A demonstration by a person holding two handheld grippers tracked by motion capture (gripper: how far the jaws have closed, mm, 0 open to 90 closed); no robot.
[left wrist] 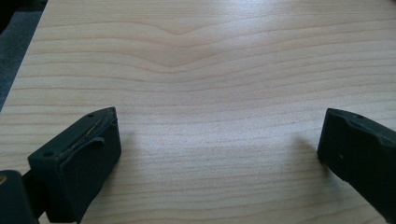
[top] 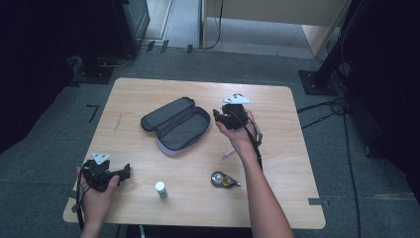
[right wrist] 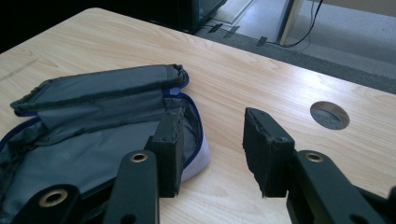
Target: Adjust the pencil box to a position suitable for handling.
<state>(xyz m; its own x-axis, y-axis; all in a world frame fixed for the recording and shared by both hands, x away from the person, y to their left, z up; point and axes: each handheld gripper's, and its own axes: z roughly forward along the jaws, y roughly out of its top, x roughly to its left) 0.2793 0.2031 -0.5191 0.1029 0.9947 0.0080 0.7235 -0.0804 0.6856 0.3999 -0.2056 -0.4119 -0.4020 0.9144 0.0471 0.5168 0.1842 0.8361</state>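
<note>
The right gripper (right wrist: 210, 149), part open and empty, hovers beside the unzipped grey pencil case (top: 177, 124); no readable writing.

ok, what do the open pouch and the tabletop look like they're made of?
Pouch: looks like grey woven fabric, matte, with soft folds, a slack lining and a blue-trimmed edge. Table: pale wood-grain surface, smooth with a slight sheen; could be laminate rather than solid wood.

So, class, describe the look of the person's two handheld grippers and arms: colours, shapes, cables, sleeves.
Both the left gripper and the right gripper are black, each with two blocky, flat-faced jaws and a grey three-cornered plate on top. A black cable trails from each. The forearms are bare, with no sleeves in sight.
</note>
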